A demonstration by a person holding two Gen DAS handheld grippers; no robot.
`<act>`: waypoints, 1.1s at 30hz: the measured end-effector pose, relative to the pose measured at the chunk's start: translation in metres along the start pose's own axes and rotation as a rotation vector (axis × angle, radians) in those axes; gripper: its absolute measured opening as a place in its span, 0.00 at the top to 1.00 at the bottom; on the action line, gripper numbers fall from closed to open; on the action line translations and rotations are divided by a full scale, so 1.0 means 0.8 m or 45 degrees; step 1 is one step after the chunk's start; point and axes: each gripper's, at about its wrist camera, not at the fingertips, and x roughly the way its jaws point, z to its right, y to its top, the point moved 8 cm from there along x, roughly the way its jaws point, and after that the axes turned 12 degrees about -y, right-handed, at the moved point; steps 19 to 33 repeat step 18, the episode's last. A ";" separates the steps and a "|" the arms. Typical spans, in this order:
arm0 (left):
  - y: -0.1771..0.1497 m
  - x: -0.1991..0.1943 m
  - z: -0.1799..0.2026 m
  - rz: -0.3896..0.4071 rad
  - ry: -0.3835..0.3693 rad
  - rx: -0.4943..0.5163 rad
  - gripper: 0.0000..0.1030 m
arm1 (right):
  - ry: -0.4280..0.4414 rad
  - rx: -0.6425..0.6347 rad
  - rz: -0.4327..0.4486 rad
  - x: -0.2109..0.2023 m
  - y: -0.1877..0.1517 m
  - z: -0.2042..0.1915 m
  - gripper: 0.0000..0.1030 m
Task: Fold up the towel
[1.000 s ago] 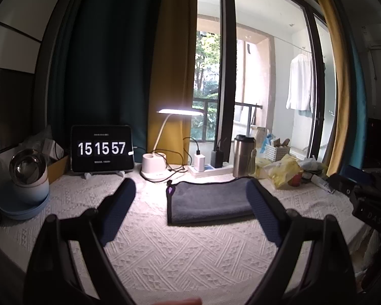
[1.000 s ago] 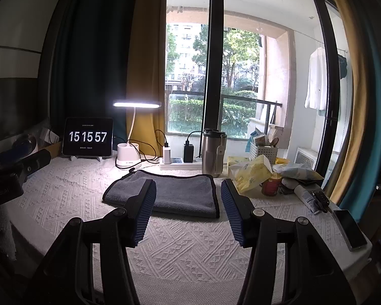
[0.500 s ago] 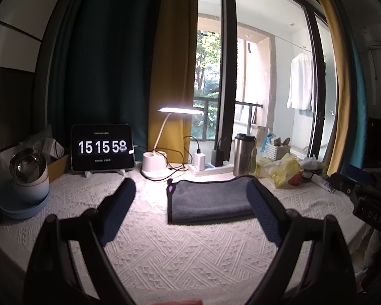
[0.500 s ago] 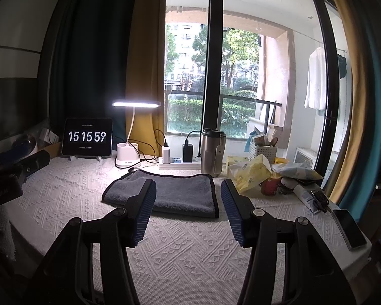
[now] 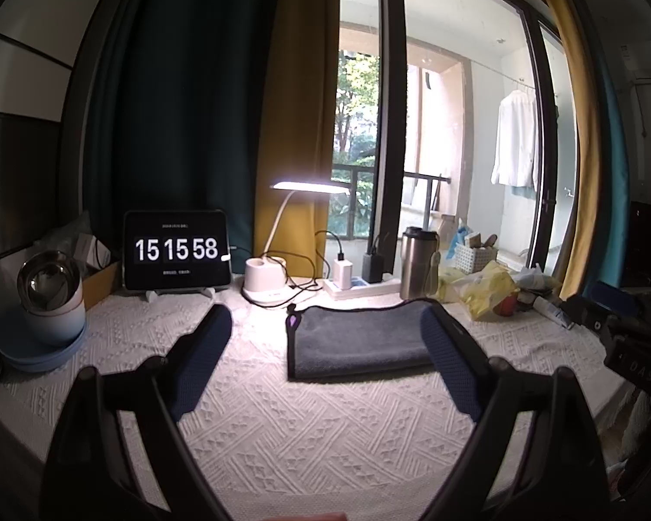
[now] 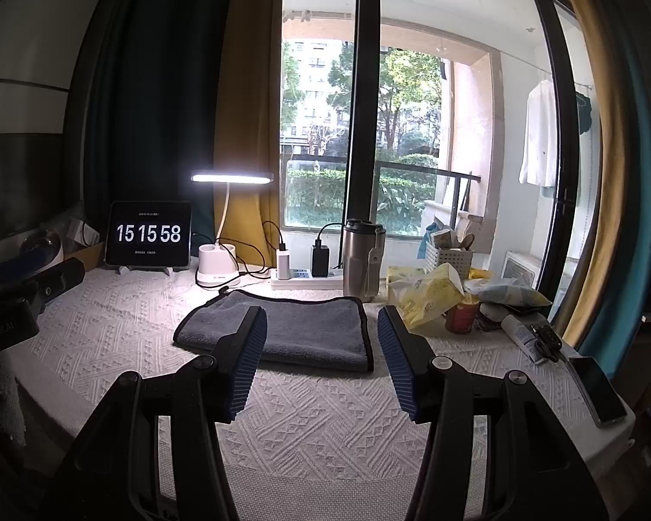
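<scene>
A grey towel with a dark edge lies folded flat on the white textured tablecloth; it also shows in the right wrist view. My left gripper is open and empty, held above the table in front of the towel. My right gripper is open and empty, also in front of the towel and apart from it. The right gripper's body shows at the right edge of the left wrist view. The left gripper's body shows at the left edge of the right wrist view.
A tablet clock, lit desk lamp, power strip and steel tumbler stand behind the towel. Bowls sit at the left. Snack bags, a tube and a phone lie at the right.
Nothing has visibly moved; only the clock reading has changed.
</scene>
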 end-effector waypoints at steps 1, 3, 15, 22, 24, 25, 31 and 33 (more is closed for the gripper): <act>0.000 0.000 0.000 0.000 0.000 0.000 0.13 | 0.000 0.001 0.001 0.000 0.000 0.000 0.45; 0.000 0.001 0.000 -0.001 -0.002 -0.001 0.13 | 0.000 0.001 0.000 0.000 0.000 0.000 0.45; -0.005 0.003 0.001 0.005 -0.009 -0.007 0.13 | 0.007 0.012 0.000 0.003 -0.002 -0.001 0.45; -0.004 0.005 0.005 0.015 -0.022 -0.004 0.13 | 0.021 0.019 -0.008 0.008 -0.004 -0.003 0.45; -0.004 0.005 0.005 0.015 -0.022 -0.004 0.13 | 0.021 0.019 -0.008 0.008 -0.004 -0.003 0.45; -0.004 0.005 0.005 0.015 -0.022 -0.004 0.13 | 0.021 0.019 -0.008 0.008 -0.004 -0.003 0.45; -0.004 0.005 0.005 0.015 -0.022 -0.004 0.13 | 0.021 0.019 -0.008 0.008 -0.004 -0.003 0.45; -0.004 0.005 0.005 0.015 -0.022 -0.004 0.13 | 0.021 0.019 -0.008 0.008 -0.004 -0.003 0.45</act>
